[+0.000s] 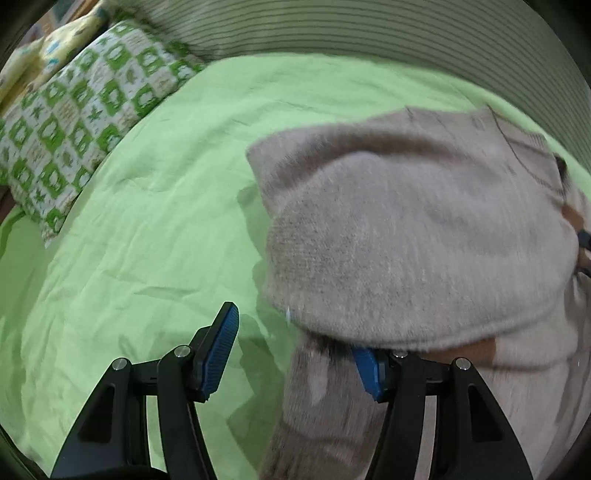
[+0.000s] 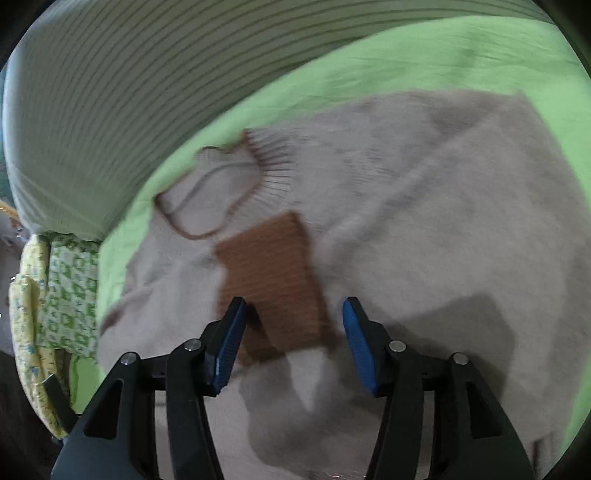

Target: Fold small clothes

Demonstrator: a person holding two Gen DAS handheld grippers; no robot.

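A small beige knit sweater (image 1: 417, 236) lies on a green bed sheet (image 1: 155, 206). In the left wrist view my left gripper (image 1: 295, 343) is open; its right finger is tucked under a raised fold of the sweater, its left finger (image 1: 221, 343) is over bare sheet. In the right wrist view the sweater (image 2: 424, 206) shows its ribbed collar (image 2: 255, 162) and a brown cuff (image 2: 273, 273) folded onto the body. My right gripper (image 2: 293, 343) is open just above the cuff, holding nothing.
A green-and-white patterned pillow (image 1: 77, 122) and a yellow printed one (image 1: 55, 48) lie at the sheet's left. A grey striped cover (image 1: 369, 33) runs along the far edge; it also shows in the right wrist view (image 2: 129, 92).
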